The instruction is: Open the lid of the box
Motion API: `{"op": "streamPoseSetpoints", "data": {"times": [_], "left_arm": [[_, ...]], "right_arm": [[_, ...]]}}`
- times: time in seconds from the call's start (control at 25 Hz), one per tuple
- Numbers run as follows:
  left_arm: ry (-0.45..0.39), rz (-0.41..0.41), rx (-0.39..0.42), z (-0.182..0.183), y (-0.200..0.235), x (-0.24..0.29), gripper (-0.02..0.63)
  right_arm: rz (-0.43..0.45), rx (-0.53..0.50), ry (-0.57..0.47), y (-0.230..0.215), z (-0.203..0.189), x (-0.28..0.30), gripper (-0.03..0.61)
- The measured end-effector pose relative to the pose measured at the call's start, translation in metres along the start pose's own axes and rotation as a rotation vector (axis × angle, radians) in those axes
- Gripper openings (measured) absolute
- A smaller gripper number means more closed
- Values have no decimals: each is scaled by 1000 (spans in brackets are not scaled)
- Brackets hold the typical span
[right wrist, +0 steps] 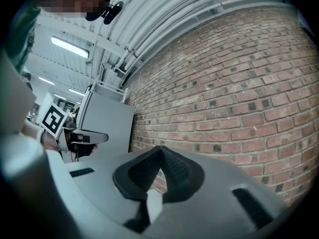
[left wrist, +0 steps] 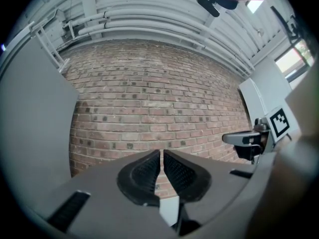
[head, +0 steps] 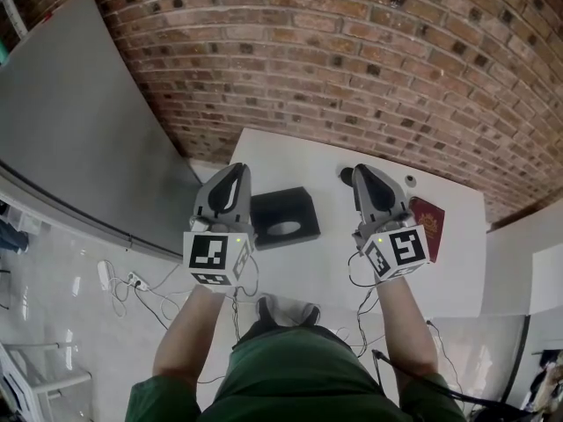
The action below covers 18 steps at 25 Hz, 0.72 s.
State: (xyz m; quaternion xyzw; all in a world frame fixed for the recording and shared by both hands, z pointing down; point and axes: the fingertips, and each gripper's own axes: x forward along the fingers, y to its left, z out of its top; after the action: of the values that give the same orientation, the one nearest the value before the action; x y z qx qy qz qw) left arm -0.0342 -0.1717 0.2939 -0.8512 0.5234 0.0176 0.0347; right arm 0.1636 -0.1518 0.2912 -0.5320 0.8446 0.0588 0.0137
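In the head view a flat black box [head: 283, 217] lies on the white table [head: 325, 262], its lid down and a pale oval mark on top. My left gripper [head: 235, 172] hovers at the box's left edge, shut and empty. My right gripper [head: 363, 174] is held to the right of the box, apart from it, also shut and empty. Both point toward the brick wall. The left gripper view shows its pads [left wrist: 149, 171] together, with the right gripper [left wrist: 247, 139] off to the side. In the right gripper view the pads [right wrist: 174, 167] meet at the tip. The box is hidden in both gripper views.
A dark red booklet [head: 429, 223] lies on the table by my right gripper. A small dark round thing [head: 346, 176] and a tiny pale one [head: 410, 181] sit near the far edge. A grey panel [head: 79, 139] stands to the left. Cables [head: 132, 284] trail on the floor.
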Motion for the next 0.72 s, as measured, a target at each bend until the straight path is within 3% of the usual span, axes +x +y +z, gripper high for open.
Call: {"op": "streamPoseSetpoints", "data": {"times": [0.72], "left_arm": [[22,-5,-14,-12,12,12,21]], "right_arm": [[13,7,11,1,-3,15,3]]}}
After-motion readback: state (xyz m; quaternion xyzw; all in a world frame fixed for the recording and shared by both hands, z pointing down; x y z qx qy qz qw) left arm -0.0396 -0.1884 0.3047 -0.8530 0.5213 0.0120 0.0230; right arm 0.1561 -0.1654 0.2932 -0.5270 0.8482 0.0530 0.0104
